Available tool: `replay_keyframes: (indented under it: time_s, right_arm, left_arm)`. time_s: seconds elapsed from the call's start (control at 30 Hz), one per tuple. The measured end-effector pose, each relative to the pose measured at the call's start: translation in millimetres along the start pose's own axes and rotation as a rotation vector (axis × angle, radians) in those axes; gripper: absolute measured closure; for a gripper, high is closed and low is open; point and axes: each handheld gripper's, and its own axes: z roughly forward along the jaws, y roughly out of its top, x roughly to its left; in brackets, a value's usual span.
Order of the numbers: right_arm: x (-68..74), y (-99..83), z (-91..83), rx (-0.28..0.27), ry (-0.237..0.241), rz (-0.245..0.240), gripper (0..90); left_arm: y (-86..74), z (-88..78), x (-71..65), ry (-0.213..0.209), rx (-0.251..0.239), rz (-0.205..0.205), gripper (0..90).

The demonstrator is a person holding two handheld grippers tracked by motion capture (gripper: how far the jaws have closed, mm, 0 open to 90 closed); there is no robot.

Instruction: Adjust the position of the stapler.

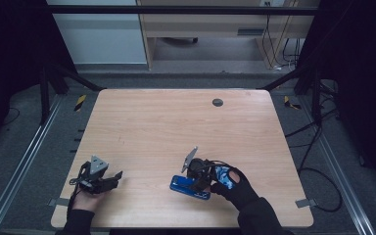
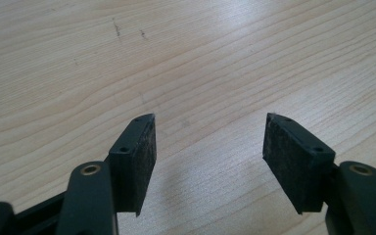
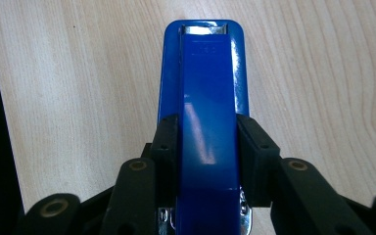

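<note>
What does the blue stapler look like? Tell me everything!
The stapler is shiny blue, long and narrow, with a silvery metal bit at its front tip. It lies flat on the wooden table, near the front edge. The right gripper has its black pads pressed against both sides of it.

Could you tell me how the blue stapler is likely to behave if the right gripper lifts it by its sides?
The stapler looks rigid, so it should not flex. Its glossy sides may slip between the jaws. Held near its rear, the long front may dip.
</note>
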Motion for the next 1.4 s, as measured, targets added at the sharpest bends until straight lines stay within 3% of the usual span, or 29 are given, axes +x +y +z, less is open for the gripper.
replay_keyframes:
  time_s: [0.07,0.3,0.53,0.57,0.6,0.77,0.8,1.03,1.17,1.27,1.4]
  right_arm:
    - [0.9,0.6,-0.7,0.006,-0.002,0.018,63.7]
    - [0.5,9.2,2.7,0.054,-0.006,0.013,59.6]
    - [0.0,17.7,8.9,0.103,-0.007,-0.002,62.1]
    - [1.9,19.1,9.9,0.118,-0.009,0.015,64.1]
    - [1.0,19.1,11.4,0.122,-0.011,-0.006,64.7]
    - [2.6,20.2,11.6,0.132,-0.015,0.006,65.7]
    - [1.4,19.8,11.8,0.128,-0.017,-0.019,65.7]
    - [4.3,18.3,7.7,0.108,-0.029,-0.053,65.9]
    - [7.6,18.5,1.7,0.083,-0.007,-0.106,65.9]
    - [11.5,19.0,-0.7,0.088,0.009,-0.156,65.9]
    - [14.5,17.6,2.4,0.124,0.009,-0.186,65.8]
  left_arm:
    - [0.0,0.1,-0.1,-0.002,0.002,0.002,36.8]
    - [0.0,0.6,-0.3,-0.005,0.008,0.004,36.7]
    - [0.0,1.2,-0.4,-0.009,0.011,0.003,36.7]
    - [0.1,1.3,-0.5,-0.009,0.011,0.003,36.7]
    - [0.1,1.3,-0.5,-0.010,0.011,0.004,36.6]
    - [0.1,1.3,-0.3,-0.010,0.012,0.002,36.7]
    - [0.1,1.3,-0.4,-0.010,0.011,0.002,36.7]
    - [0.1,1.5,-0.1,-0.010,0.013,0.002,36.6]
    - [0.1,1.5,-0.3,-0.010,0.012,0.003,36.6]
    - [0.1,1.6,-0.3,-0.010,0.015,0.005,36.7]
    - [0.2,1.7,-0.5,-0.011,0.014,0.004,36.7]
